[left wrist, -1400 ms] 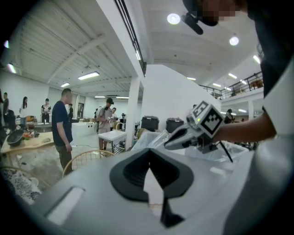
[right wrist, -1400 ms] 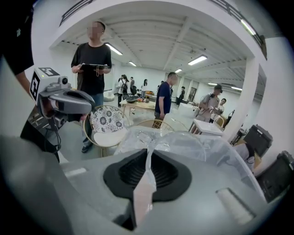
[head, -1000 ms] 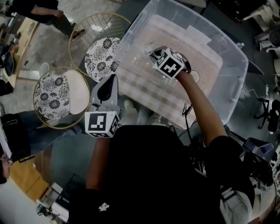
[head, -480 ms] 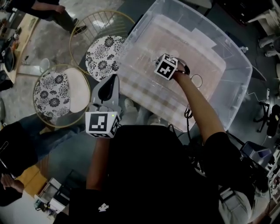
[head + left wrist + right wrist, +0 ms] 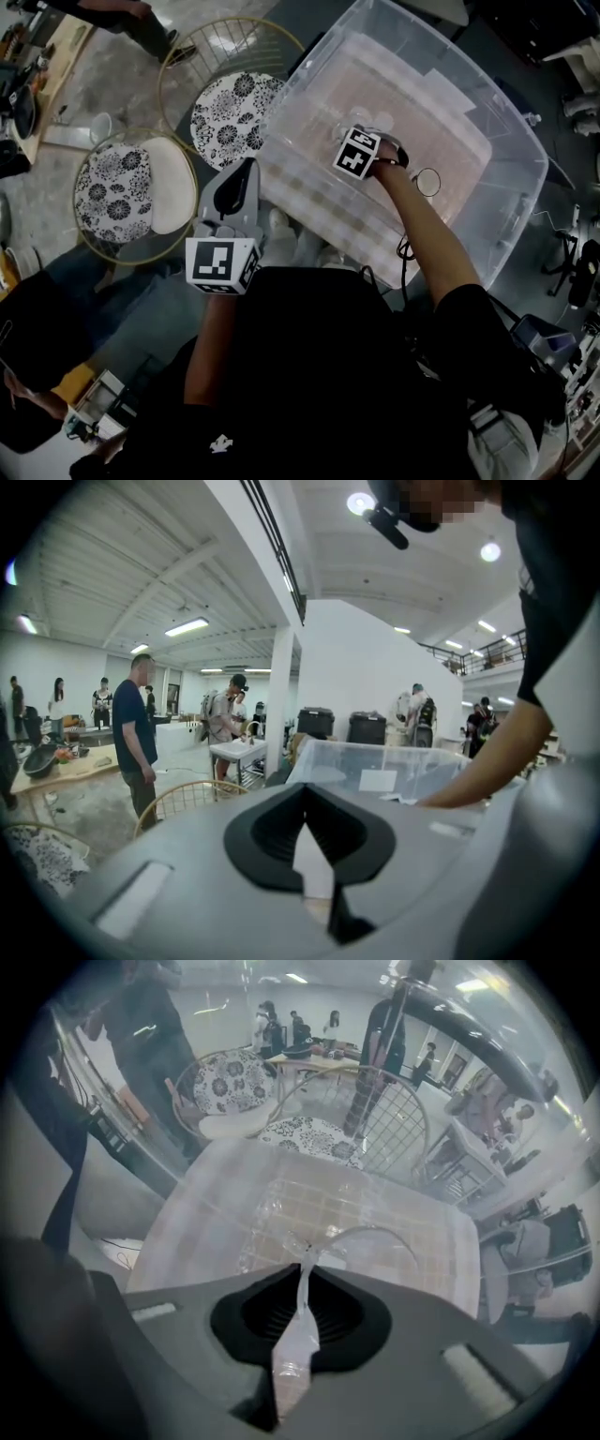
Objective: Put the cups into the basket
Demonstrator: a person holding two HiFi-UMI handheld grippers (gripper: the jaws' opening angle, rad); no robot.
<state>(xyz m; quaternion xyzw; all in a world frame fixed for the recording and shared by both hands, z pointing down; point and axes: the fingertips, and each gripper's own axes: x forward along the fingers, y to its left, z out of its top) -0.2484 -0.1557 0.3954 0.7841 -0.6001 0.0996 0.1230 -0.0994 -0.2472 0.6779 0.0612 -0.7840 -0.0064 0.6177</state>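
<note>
Right claw (image 5: 350, 139): it points steeply down inside the clear bin (image 5: 506, 217), over the middle of the bin floor, its marker cube facing up. In the right gripper view the claw (image 5: 305, 1262) is narrow and pinched on the thin wall of a clear cup (image 5: 371, 1234). The wall runs as a pale strip between the two pads, and the cup's rim arcs out to the right just past the tips. The cup hangs within the bin walls above the checked bin floor (image 5: 309, 1190); I cannot tell whether its base touches down. From the head view I cannot make the cup out against the floor.

Faint clear shapes lie on the bin floor just left of the held cup; I cannot name them.

Left claw (image 5: 245, 169): it is held outside the bin, by its near-left wall, pointing roughly level and away from me. In the left gripper view the claw (image 5: 302, 795) is closed tip to tip with nothing between the pads. The bin (image 5: 375, 761) stands beyond it to the right, with my right arm reaching into it.

Surroundings: two wire chairs with floral cushions stand left of the bin, one far (image 5: 225, 103) and one nearer (image 5: 131, 192). Several people stand far off in the hall.
</note>
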